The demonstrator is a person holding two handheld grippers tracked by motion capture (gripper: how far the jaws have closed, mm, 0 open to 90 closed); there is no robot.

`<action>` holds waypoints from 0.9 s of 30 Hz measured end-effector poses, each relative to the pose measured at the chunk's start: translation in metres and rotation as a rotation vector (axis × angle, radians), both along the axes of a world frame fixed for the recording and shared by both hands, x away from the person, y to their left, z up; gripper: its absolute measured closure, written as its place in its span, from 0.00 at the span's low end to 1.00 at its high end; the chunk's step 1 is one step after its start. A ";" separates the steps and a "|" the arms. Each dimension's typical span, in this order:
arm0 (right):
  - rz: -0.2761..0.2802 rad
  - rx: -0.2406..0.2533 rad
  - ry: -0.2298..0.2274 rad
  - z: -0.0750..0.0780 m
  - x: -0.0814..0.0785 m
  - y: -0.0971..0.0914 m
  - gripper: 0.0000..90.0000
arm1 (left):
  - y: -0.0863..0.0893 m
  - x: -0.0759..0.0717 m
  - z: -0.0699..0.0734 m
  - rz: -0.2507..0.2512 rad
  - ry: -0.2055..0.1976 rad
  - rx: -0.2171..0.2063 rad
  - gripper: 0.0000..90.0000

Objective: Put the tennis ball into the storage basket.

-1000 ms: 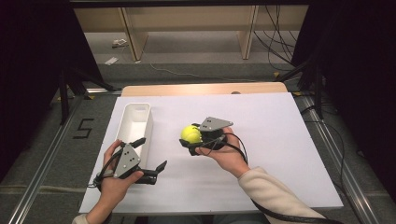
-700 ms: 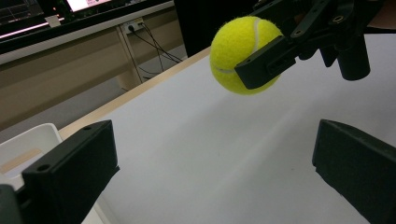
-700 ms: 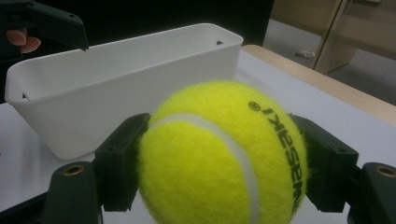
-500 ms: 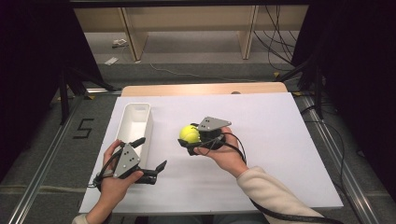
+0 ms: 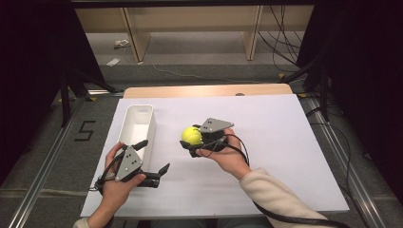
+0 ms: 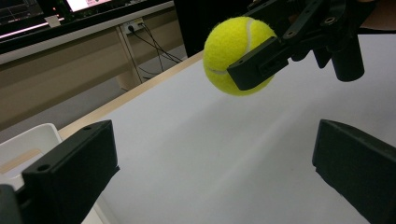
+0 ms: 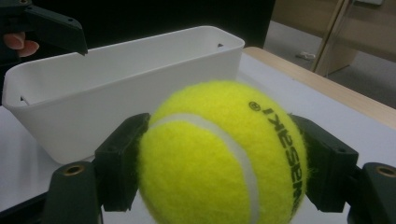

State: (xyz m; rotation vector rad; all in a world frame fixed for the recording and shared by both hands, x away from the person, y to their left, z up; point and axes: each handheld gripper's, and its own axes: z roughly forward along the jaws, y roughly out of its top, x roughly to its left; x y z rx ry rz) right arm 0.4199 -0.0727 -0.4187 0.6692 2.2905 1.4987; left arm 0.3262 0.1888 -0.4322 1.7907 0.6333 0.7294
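Left gripper (image 5: 153,161) resting low at the near left of the white sheet, black jaws spread wide and empty — nothing between them in its own view. Just ahead of it and touching or nearly so, a long white plastic bin (image 5: 131,120), long axis running away from the person, interior bare as far as visible. To the bin's right, clear of the table, a fuzzy yellow tennis ball (image 5: 191,135) clamped between the jaws of the right gripper (image 5: 190,141), one jaw on each flank. Bin lying up and left of that gripper — likely the drop spot, a short carry leftward over its rim.
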 end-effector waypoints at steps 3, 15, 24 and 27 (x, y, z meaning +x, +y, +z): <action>0.001 0.000 0.002 0.000 0.000 0.001 0.30 | 0.000 0.000 0.000 -0.001 0.000 0.001 0.00; 0.004 0.004 0.000 0.002 0.001 0.003 0.30 | 0.000 0.000 0.000 -0.001 0.000 0.001 0.00; 0.009 0.005 -0.003 0.002 0.001 0.006 0.30 | 0.000 0.000 0.000 0.001 0.000 0.000 0.00; 0.011 0.008 -0.001 0.002 0.000 0.008 0.30 | 0.000 0.000 0.000 0.002 -0.001 -0.001 0.00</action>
